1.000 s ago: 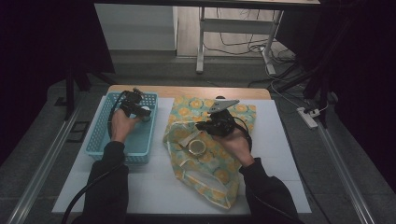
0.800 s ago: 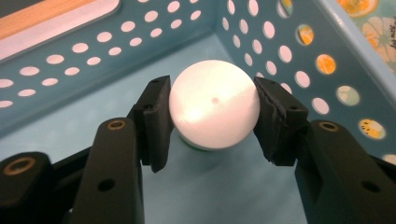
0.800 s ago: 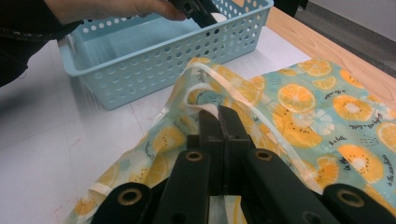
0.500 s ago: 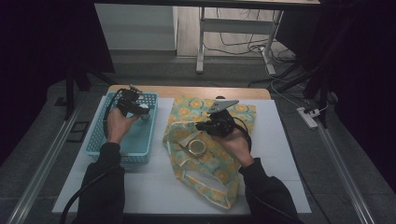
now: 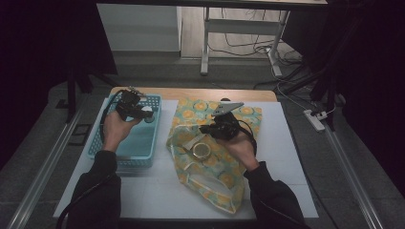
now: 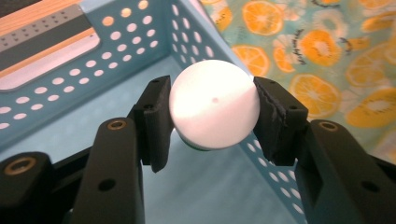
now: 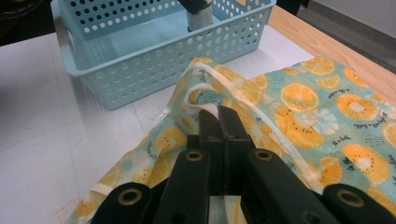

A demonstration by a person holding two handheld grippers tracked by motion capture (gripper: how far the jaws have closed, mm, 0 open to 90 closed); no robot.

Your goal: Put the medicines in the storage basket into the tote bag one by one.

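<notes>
Fruit-print bag [image 5: 217, 157] lies flat on the table, its mouth toward the blue basket [image 5: 125, 145] and its long axis running back toward the person. The right gripper [image 7: 219, 116] sits at that mouth with its jaws pressed together on the bag's rim, lifting the edge so the opening faces the basket side; a round roll of tape [image 5: 201, 150] rests on the bag just below this gripper. The left gripper [image 6: 212, 109] hangs above the basket's far end, jaws clamped on a white-capped bottle [image 6: 214, 105]. From there the bag's mouth lies off to the bottle's right, beyond the basket wall, so the left hand is the one to carry it across.
</notes>
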